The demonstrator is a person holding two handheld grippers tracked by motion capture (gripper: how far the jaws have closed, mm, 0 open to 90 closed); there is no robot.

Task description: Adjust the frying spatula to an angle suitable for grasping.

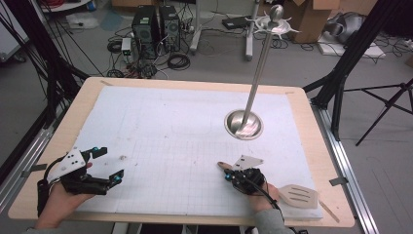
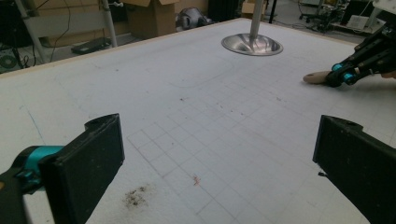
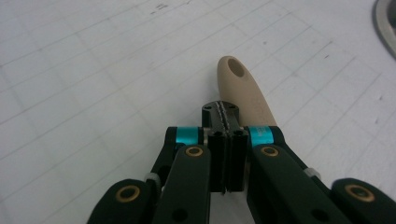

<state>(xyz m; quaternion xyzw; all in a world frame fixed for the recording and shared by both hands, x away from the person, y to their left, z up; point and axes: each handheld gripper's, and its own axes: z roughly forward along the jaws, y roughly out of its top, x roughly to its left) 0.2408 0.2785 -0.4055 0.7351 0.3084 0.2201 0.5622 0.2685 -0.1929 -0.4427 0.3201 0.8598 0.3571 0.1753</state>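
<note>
A wooden slotted spatula [image 1: 298,195] lies near the mat's front right, its handle [image 3: 243,88] pointing toward the middle. My right gripper [image 1: 228,176] sits over that handle with its jaws pressed flat together and nothing between them [image 3: 222,109]; the handle passes beneath them, and I cannot tell if they touch it. The handle's tip [image 2: 315,77] pokes out past the right gripper [image 2: 343,77] in the left gripper view. At the front left, my left gripper [image 1: 111,164] is held wide open just above the mat, with nothing between its jaws [image 2: 219,163].
A metal stand with a round base [image 1: 243,124] and a tall pole topped by hooks [image 1: 273,22] rises at the mat's right rear. The white gridded mat [image 1: 170,122] covers the wooden table [image 1: 87,92]. A small dirt smudge [image 2: 135,196] lies near the left gripper.
</note>
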